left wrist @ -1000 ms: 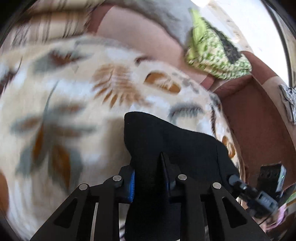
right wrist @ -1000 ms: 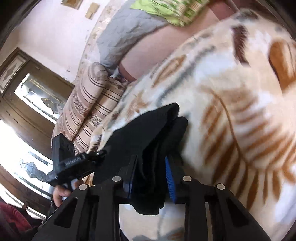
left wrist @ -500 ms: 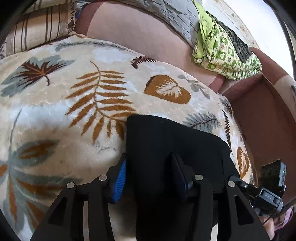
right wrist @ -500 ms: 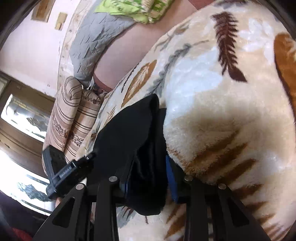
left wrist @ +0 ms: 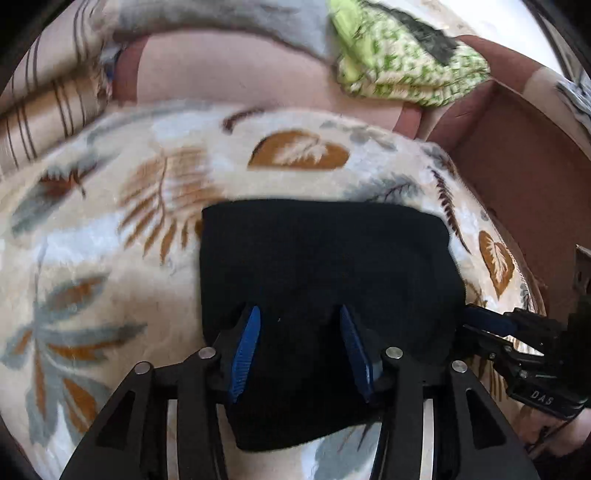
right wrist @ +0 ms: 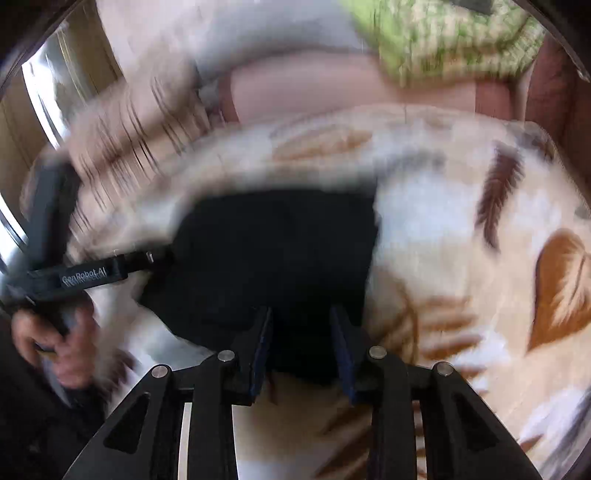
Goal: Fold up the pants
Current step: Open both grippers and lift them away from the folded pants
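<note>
The black pants [left wrist: 325, 273] lie folded into a compact rectangle on the leaf-patterned blanket [left wrist: 110, 280]. My left gripper [left wrist: 299, 336] is open, its blue pads [left wrist: 245, 347] spread over the near edge of the pants. In the right wrist view the pants [right wrist: 273, 254] lie flat too, and my right gripper [right wrist: 301, 332] is open over their near right corner. The right gripper shows at the pants' right side in the left wrist view [left wrist: 517, 343]. The left gripper shows at the left in the right wrist view [right wrist: 74, 277]. The right wrist view is blurred.
A green patterned cloth [left wrist: 406, 62] and a grey quilted cover [left wrist: 258, 26] lie on the sofa back. A striped cushion [left wrist: 44, 110] sits at the left. The brown sofa arm [left wrist: 517, 166] rises at the right, past the blanket's edge.
Both grippers have opened and let go of the pants. The pants now lie flat on the blanket. Both grippers have drawn back toward the near edge.
</note>
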{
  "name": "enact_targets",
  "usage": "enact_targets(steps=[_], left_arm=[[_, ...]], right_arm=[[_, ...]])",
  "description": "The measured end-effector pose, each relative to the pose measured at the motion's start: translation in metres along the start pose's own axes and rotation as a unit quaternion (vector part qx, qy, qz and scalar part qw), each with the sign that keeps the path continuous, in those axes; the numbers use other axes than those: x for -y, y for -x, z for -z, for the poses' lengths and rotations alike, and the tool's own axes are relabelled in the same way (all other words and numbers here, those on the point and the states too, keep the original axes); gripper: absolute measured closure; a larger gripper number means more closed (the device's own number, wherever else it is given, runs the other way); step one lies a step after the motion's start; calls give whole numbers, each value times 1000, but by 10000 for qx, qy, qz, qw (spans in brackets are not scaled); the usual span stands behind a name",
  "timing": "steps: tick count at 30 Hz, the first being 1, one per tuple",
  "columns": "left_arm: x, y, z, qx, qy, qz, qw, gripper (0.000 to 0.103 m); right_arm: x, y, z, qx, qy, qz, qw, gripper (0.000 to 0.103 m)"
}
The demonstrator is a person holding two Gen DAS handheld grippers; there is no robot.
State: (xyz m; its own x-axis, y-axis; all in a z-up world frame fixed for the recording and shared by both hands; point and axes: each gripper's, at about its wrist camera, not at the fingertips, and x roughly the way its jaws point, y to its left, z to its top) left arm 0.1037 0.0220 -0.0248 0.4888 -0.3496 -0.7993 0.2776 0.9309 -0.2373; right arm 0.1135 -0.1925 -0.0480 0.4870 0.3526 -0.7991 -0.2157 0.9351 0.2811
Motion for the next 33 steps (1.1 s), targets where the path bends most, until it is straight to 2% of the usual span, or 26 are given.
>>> enact_targets(steps=[3,4,5,7,10,11,12,13,14,16,18,22,24,28,33], left_arm=[[-2,2,3,5,74,78,9999,54],[-2,5,4,58,100,72,9999,54],[-3,9,4,112,127,94,9998,54],[-4,25,11,267,192,102,9994,54],[-4,55,26,544,226,139,9982,51],[-3,67,36,663,209,66,9976,49],[-2,77,44,742,201,20,9970,44],[-1,87,55,809,195,8,9965,41],[1,95,65,833,177,4,9964,40],[5,106,79,834,130,-45,9964,40],[12,119,84,837,81,-141,9964,41],[30,156,84,1214,50,-500,9913,38],[40,173,84,1333,103,-747,9882,35],[58,194,89,1625,18,-875,9828,18],[72,167,108,1364,-644,-967,9838,18]], right_arm=[[5,0,0,-65,-261,-19,9996,67],[5,0,-2,-111,-260,71,9996,59],[7,-3,1,-320,-315,187,9988,44],[5,1,1,-398,-421,201,9981,48],[-13,41,0,240,-406,550,9974,45],[-18,52,1,431,-465,729,9953,44],[-25,66,3,645,-557,1080,9905,41],[-33,78,4,813,-725,1527,9823,27],[-38,88,6,938,-824,1839,9750,18],[-49,105,13,1241,-898,2261,9620,18],[-50,116,18,1342,-1196,2476,9520,18],[-46,124,19,1466,-1588,2478,9444,18],[-45,123,16,1486,-1614,2472,9438,18],[-53,111,17,1446,-1574,2384,9473,18],[-60,93,25,1372,-1275,2517,9495,18]])
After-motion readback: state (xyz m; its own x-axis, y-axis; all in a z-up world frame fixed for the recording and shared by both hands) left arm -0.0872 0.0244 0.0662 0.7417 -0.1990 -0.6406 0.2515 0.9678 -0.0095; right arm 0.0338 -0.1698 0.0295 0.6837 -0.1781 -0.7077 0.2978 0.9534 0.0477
